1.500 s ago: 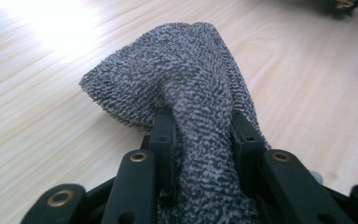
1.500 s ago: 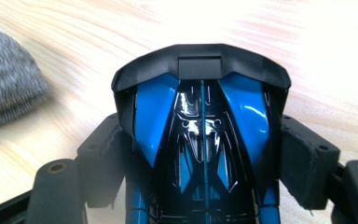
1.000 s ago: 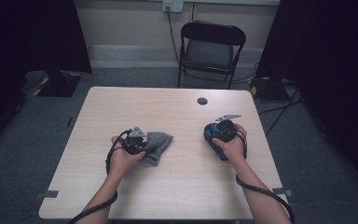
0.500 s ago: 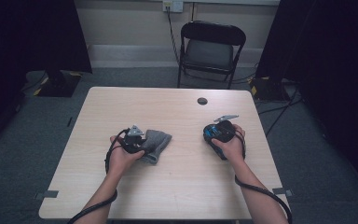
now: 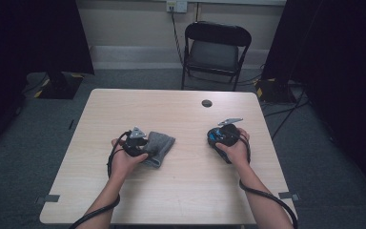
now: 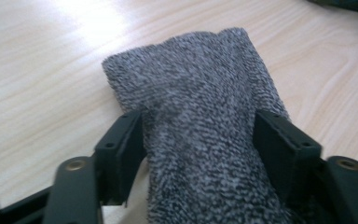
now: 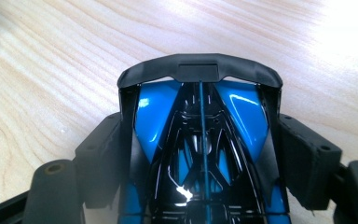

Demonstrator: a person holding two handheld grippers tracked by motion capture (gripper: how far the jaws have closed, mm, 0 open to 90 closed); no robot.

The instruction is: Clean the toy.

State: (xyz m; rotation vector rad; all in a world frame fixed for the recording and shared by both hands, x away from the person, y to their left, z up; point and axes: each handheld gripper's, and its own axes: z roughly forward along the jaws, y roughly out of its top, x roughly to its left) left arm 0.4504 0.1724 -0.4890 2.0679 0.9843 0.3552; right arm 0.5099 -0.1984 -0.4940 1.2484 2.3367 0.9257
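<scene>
A folded grey terry cloth (image 5: 161, 145) (image 6: 191, 79) lies on the pale wooden table (image 5: 181, 191), left of the middle. My left gripper (image 5: 146, 144) (image 6: 198, 126) rests low over its near end. Its jaws have just been opening and now stand on either side of the cloth, which lies loose between them. At the right, my right gripper (image 5: 218, 138) (image 7: 200, 123) is shut on a glossy blue and black toy car (image 5: 213, 136) (image 7: 200, 154). The pads press on its two sides, and the car's black wing points away from the gripper, low over the table.
A small black round cap (image 5: 207, 103) sits in the tabletop near the far edge. A black folding chair (image 5: 217, 47) stands behind the table. Cables run across the grey floor at the right (image 5: 286, 114). Bare tabletop lies between the hands.
Hardly anything differs in the high view: both hands stay where they were, and the grey cloth still lies at the left gripper.
</scene>
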